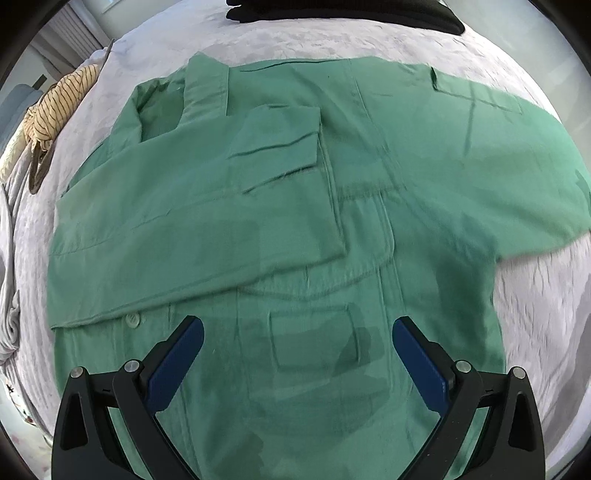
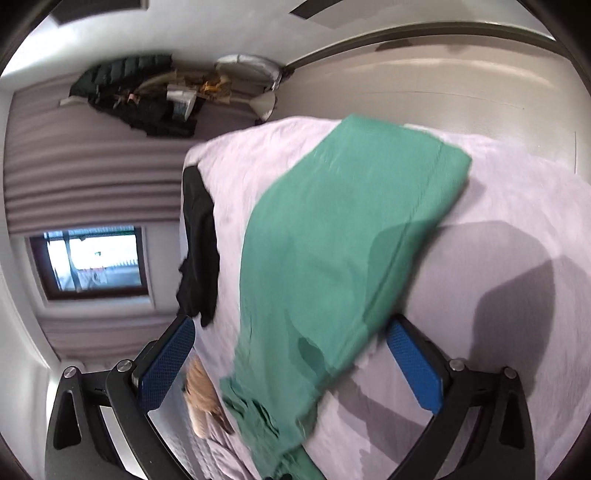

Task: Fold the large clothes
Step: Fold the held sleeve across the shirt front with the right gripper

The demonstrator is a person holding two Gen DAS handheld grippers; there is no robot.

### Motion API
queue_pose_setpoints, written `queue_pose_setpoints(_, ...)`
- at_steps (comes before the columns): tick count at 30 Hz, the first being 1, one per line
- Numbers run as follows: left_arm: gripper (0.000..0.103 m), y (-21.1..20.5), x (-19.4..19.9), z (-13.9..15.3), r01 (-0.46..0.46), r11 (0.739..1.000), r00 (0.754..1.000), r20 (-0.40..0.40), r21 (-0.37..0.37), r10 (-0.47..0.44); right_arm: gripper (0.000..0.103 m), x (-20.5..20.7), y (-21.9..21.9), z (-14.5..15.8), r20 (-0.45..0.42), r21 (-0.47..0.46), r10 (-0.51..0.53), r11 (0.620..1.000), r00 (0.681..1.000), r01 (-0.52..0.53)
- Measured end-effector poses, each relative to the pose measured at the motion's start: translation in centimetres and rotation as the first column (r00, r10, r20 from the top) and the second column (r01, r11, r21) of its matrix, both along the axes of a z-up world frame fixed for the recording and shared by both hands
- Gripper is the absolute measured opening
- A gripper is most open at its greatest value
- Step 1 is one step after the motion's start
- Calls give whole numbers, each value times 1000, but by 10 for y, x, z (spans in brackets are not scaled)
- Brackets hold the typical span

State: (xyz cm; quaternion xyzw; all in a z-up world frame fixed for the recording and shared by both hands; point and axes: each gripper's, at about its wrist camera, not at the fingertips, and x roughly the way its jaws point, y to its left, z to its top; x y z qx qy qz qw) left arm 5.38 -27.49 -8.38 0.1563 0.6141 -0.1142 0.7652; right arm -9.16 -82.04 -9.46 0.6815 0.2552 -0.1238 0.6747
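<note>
Green shirt point(image 1: 280, 229) of soft woven cotton lies flat on the pale, fuzzy bedspread point(image 1: 535, 314), one sleeve folded across its chest and a pale button showing near my left gripper point(image 1: 297, 339), whose blue textured pads point(image 1: 177, 365) stand wide apart, holding nothing. My right gripper point(image 2: 291, 345) is spread too, empty. Farther off lie a crumpled striped yellow garment point(image 1: 61, 99) and folded black clothing point(image 1: 343, 14)
</note>
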Motion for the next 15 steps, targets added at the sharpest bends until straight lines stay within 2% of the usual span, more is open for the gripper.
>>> queue_pose_setpoints(4, 102, -8, 14, -7, -15, 1000, 1000, 8, -21, 15, 101, 6, -16, -7, 11, 31, -62, 998, 998, 62)
queue_pose_setpoints(5, 102, -12, 16, -9, -19, 999, 1000, 5, -32, 19, 94, 6, -19, -7, 24, 41, -76, 996, 997, 75)
queue_pose_setpoints(6, 102, -14, 19, -12, -21, 999, 1000, 3, -38, 21, 78, 7, -22, -8, 25, 52, -83, 995, 996, 81)
queue_pose_setpoints(7, 102, -18, 21, -15, -23, 999, 1000, 2, -39, 23, 68, 9, -24, -10, 16, 71, -84, 994, 996, 83)
queue_pose_setpoints(8, 102, -22, 22, -19, -24, 999, 1000, -2, -42, 24, 41, 9, -25, -12, 13, 83, -83, 993, 996, 81)
queue_pose_setpoints(9, 102, -24, 23, -21, -23, 999, 1000, -5, -48, 23, 9, 11, -26, -14, 25, 96, -78, 993, 997, 75)
queue_pose_setpoints(10, 102, -28, 24, -24, -19, 998, 1000, -8, -54, 19, 5, 12, -27, -14, 35, 94, -71, 993, 997, 67)
queue_pose_setpoints(13, 102, -41, 20, -30, 16, 999, 1000, 4, -48, -16, 5, 18, -27, 5, 83, 21, -23, 1000, 996, 21)
queue_pose_setpoints(15, 102, -53, 17, -38, 61, 998, 998, 5, -19, -61, 4, 29, -25, 27, 126, -37, 26, 999, 992, -22)
